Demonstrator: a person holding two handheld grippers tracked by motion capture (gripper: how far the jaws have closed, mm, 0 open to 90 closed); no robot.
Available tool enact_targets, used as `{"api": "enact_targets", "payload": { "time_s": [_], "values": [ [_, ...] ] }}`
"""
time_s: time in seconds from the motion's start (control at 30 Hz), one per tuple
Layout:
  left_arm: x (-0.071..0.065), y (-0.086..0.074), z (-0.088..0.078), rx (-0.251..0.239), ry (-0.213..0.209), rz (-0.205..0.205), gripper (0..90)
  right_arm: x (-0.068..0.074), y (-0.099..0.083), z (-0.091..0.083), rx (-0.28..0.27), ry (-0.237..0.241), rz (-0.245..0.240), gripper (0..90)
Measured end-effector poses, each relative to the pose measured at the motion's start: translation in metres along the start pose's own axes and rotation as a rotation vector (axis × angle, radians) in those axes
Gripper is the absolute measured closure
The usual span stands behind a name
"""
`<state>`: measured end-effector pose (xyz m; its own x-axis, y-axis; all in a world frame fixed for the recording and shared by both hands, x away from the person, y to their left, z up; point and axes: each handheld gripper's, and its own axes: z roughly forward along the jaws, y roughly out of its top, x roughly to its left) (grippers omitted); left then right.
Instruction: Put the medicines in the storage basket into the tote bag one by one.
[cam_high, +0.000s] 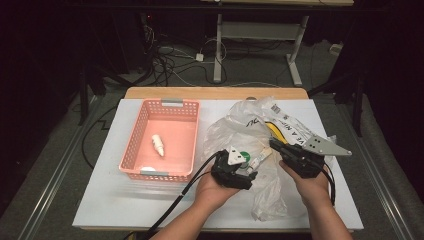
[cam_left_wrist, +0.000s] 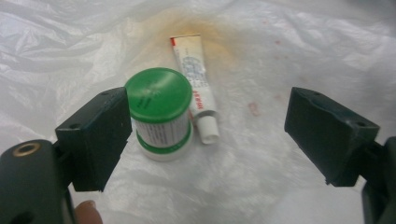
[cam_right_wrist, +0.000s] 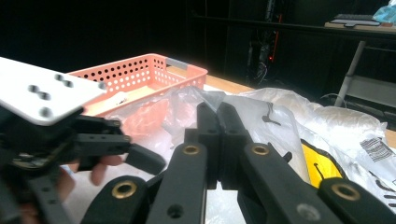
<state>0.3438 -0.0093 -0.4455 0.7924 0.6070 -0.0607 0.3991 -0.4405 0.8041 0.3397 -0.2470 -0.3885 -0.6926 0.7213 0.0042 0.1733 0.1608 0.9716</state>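
Note:
A green-capped white jar (cam_left_wrist: 160, 112) stands on a clear plastic bag (cam_left_wrist: 280, 56), with a small white tube (cam_left_wrist: 198, 86) lying against it. My left gripper (cam_left_wrist: 210, 135) hangs over them, open. The jar sits close beside its left pad (cam_left_wrist: 100, 135), and the right pad (cam_left_wrist: 327, 135) is well clear. In the high view the jar (cam_high: 244, 155) and the tube (cam_high: 261, 157) lie just ahead of the left gripper (cam_high: 251, 170). My right gripper (cam_high: 275, 146) rests at the bag (cam_high: 240, 120), its jaws shut tight (cam_right_wrist: 217, 140). Whether they pinch film cannot be told.
A pink perforated basket (cam_high: 172, 105) stands at the left of the white table (cam_high: 110, 200) and holds a small white bottle (cam_high: 158, 145). A yellow item (cam_high: 274, 131) shows inside the bag. Beyond the table are cables and desk legs on the floor.

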Motion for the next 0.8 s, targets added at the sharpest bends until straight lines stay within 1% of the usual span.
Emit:
{"api": "enact_targets", "payload": {
  "time_s": [0.07,0.2,0.33,0.43,0.53,0.67,0.73,0.8],
  "values": [
    [-0.002,-0.001,-0.006,-0.003,-0.009,-0.008,8.5,0.000,0.000,0.000,-0.001,0.000,0.000,90.0],
    [-0.005,-0.004,-0.019,-0.002,-0.030,-0.017,0.0,0.001,0.000,0.000,0.000,-0.002,0.000,90.0],
    [-0.006,-0.009,-0.034,-0.020,-0.071,-0.026,0.0,0.000,0.000,-0.001,-0.001,-0.004,0.001,90.0],
    [-0.007,-0.014,-0.045,-0.032,-0.085,-0.030,0.0,0.000,0.000,-0.001,0.000,-0.005,0.002,90.0],
    [-0.008,-0.017,-0.056,-0.034,-0.087,-0.020,0.0,0.000,0.000,-0.001,0.001,-0.006,0.000,90.0],
    [-0.006,-0.020,-0.070,-0.038,-0.089,-0.010,0.0,0.000,0.000,-0.001,0.002,-0.007,-0.001,90.0],
    [-0.004,-0.022,-0.076,-0.032,-0.077,0.001,0.0,0.000,0.000,-0.001,0.000,-0.008,-0.003,90.0],
    [0.000,-0.024,-0.083,-0.037,-0.069,-0.008,0.0,0.000,0.000,-0.002,0.000,-0.008,-0.001,90.0]
  ]
}}
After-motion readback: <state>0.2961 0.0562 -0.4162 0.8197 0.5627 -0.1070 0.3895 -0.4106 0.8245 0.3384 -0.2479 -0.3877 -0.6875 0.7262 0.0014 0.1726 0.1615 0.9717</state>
